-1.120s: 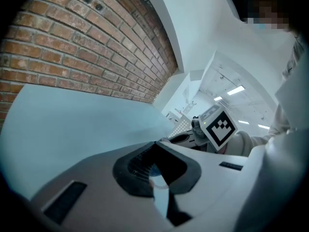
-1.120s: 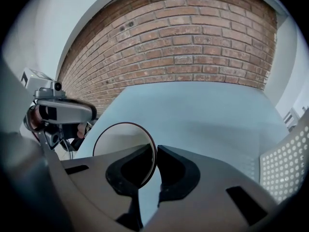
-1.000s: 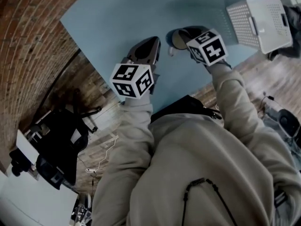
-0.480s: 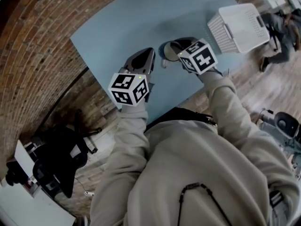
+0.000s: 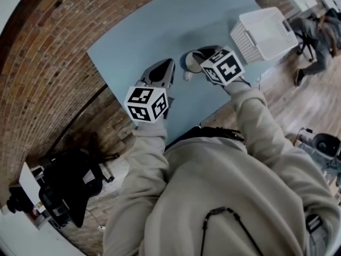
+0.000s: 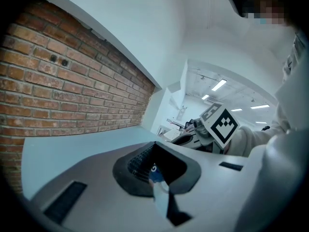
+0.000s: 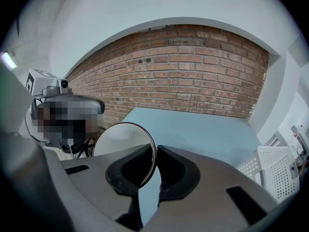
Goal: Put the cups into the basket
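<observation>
Head view, lift: Up they came! The left gripper (image 5: 166, 67) and the right gripper (image 5: 196, 55) had both risen off the light blue table (image 5: 149, 31) over the last second. They hung side by side above its near edge.
Head view, cup: The pale round cup with a dark rim (image 5: 189, 64) hung at the right gripper's tip, clear of the tabletop.
Head view, basket: The white perforated plastic basket (image 5: 266, 28) sat at the table's far right corner, well apart from both grippers. No cup showed in it.
Left gripper view, jaws: They were almost together, nipping a thin white strip with a blue spot (image 6: 159, 192). Whether that was a cup's wall, this view didn't tell.
Right gripper view, jaws: They were narrow, clamped on the cup's (image 7: 123, 141) thin edge, with its round face turned to the left.
Right gripper view, basket: The basket (image 7: 275, 170) lay low at the right, with open table between.
Meaning: The pick-up looked done, and the carry across to the basket was probably next. That thin edge grip might slip on the way.
</observation>
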The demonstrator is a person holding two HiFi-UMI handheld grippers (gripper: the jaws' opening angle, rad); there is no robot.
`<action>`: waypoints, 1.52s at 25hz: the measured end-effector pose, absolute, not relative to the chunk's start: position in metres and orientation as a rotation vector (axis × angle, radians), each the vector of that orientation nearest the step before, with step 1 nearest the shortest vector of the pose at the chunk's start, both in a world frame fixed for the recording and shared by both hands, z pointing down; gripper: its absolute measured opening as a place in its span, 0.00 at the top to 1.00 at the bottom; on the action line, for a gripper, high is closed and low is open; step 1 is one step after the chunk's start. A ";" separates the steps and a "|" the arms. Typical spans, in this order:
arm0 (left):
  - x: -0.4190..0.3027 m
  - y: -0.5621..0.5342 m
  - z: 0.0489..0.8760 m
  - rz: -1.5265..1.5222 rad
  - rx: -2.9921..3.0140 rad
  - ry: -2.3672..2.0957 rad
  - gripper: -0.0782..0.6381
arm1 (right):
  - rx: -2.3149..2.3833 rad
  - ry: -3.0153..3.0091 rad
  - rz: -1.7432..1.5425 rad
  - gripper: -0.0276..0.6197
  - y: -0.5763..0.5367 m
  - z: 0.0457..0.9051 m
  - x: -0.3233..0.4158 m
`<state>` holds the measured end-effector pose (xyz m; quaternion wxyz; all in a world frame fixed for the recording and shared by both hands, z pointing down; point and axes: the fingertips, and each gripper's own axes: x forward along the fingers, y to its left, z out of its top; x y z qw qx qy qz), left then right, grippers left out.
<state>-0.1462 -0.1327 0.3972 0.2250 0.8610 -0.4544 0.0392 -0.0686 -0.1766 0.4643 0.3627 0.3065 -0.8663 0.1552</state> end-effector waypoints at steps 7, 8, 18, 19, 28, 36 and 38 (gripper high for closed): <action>-0.147 -0.135 0.399 0.091 2.373 -1.233 0.90 | 0.819 -2.206 0.424 0.89 -0.180 0.468 -0.056; -0.146 -0.137 0.399 0.090 2.377 -1.226 0.90 | 0.820 -2.203 0.424 0.89 -0.181 0.468 -0.056; -0.086 -0.155 0.394 0.115 2.480 -1.038 0.90 | 0.959 -2.180 0.461 0.89 -0.181 0.451 -0.003; -0.071 -0.155 0.393 0.121 2.499 -0.996 0.90 | 0.996 -2.169 0.471 0.89 -0.179 0.447 0.013; 0.087 -0.131 0.389 0.198 2.635 -0.590 0.90 | 1.332 -2.031 0.567 0.89 -0.136 0.424 0.171; 0.171 -0.099 0.379 0.244 2.682 -0.445 0.90 | 1.456 -1.990 0.621 0.89 -0.094 0.420 0.250; 0.180 -0.092 0.380 0.257 2.687 -0.441 0.90 | 1.455 -1.994 0.626 0.89 -0.089 0.423 0.259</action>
